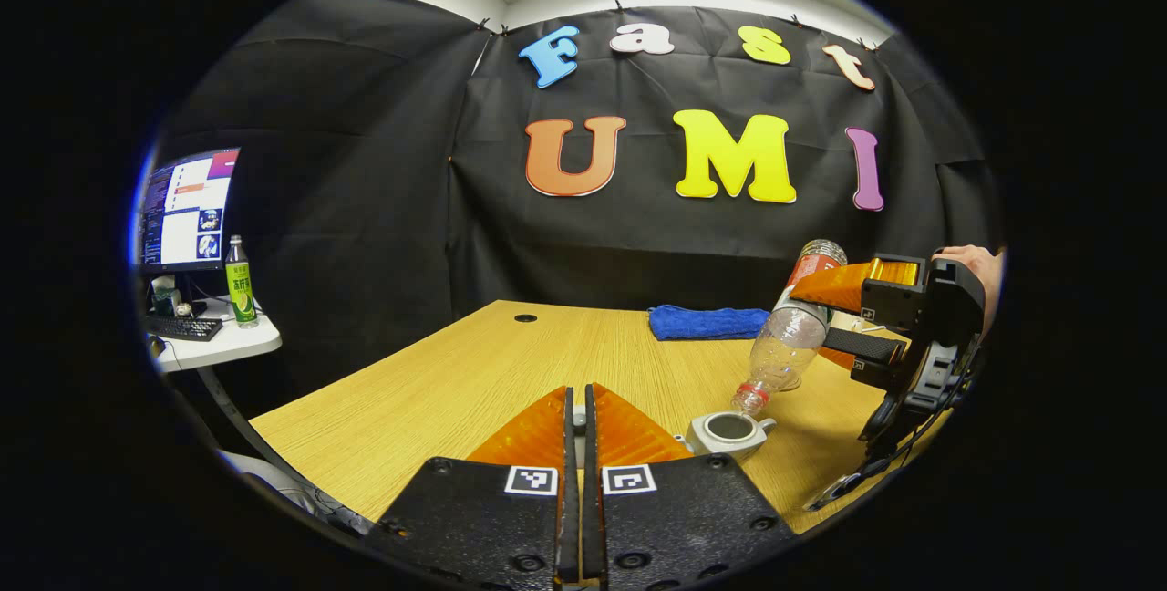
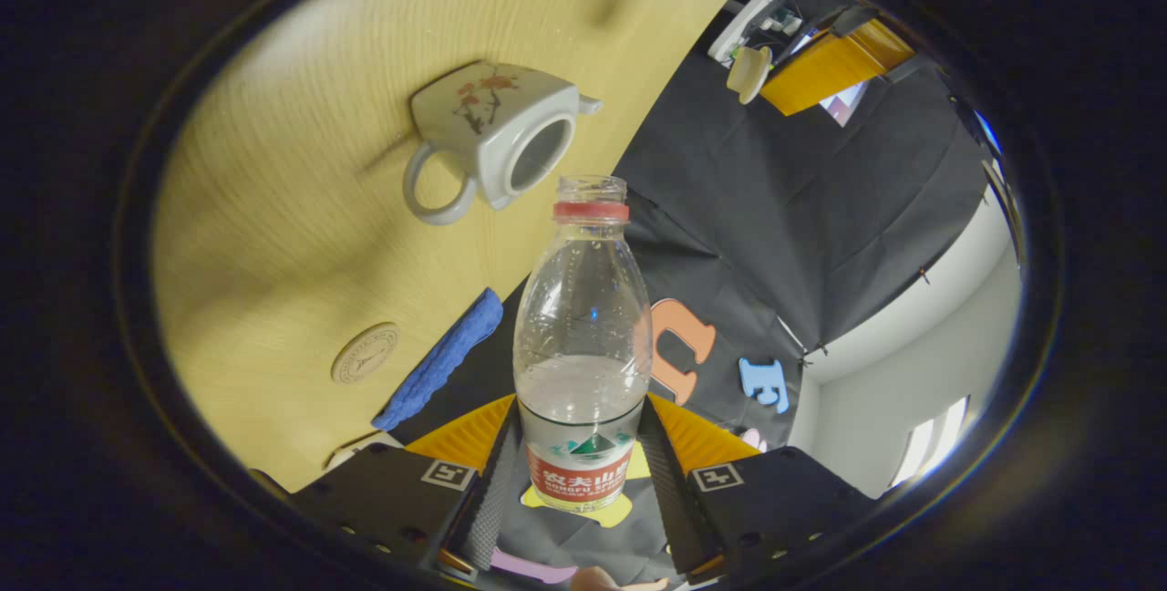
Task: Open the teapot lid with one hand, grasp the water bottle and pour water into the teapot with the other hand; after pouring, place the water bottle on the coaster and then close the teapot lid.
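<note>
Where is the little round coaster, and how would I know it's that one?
Start at the big wooden table. Find the blue towel near its edge; the coaster lies flat on the wood just beside it. It is a small tan disc with a stamped design, almost the table's colour, far flatter than the white teapot farther along.

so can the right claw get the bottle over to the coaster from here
Probably yes. The right claw holds the water bottle, and the coaster lies bare on the table, apart from the teapot and blue cloth.
</note>
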A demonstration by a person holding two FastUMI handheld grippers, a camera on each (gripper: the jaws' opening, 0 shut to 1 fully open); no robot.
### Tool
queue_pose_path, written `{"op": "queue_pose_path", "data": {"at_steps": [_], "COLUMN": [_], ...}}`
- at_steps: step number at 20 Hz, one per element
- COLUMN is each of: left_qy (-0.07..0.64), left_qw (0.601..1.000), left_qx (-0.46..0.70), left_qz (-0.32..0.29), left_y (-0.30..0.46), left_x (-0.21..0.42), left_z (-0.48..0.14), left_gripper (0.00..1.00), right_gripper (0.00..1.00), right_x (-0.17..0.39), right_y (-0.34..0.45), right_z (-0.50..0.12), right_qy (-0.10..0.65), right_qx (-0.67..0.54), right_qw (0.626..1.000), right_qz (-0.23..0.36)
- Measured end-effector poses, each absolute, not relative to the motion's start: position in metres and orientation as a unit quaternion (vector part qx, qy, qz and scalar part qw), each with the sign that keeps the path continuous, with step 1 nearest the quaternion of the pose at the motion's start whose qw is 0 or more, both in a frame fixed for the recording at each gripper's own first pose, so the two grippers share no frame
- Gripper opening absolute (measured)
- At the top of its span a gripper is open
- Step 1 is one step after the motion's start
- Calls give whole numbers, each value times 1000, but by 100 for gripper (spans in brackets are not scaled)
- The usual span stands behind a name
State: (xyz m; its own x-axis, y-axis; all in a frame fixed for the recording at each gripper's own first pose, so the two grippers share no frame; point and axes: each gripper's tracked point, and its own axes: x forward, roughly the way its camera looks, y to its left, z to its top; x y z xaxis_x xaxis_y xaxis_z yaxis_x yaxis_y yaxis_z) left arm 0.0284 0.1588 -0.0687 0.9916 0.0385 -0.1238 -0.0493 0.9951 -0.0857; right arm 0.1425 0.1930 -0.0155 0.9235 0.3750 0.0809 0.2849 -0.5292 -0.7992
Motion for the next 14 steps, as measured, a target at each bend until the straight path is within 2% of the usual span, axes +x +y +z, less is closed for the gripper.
{"op": "queue_pose_path", "data": {"at_steps": [4,8,14], "left_qy": [58,52,45], "left_qw": [997,998,998], "left_qx": [-37,-33,-18], "left_qz": [28,31,28], "left_y": [159,157,140], "left_x": [29,30,37], "left_z": [-63,-53,-38], "left_gripper": [4,4,4], "right_gripper": [71,71,72], "right_x": [145,147,140], "right_y": [189,174,170], "right_z": [-20,-47,-49], "right_qy": [-169,-98,-41], "right_qx": [-850,-780,-625], "right_qw": [495,608,767], "right_qz": [59,109,141]}}
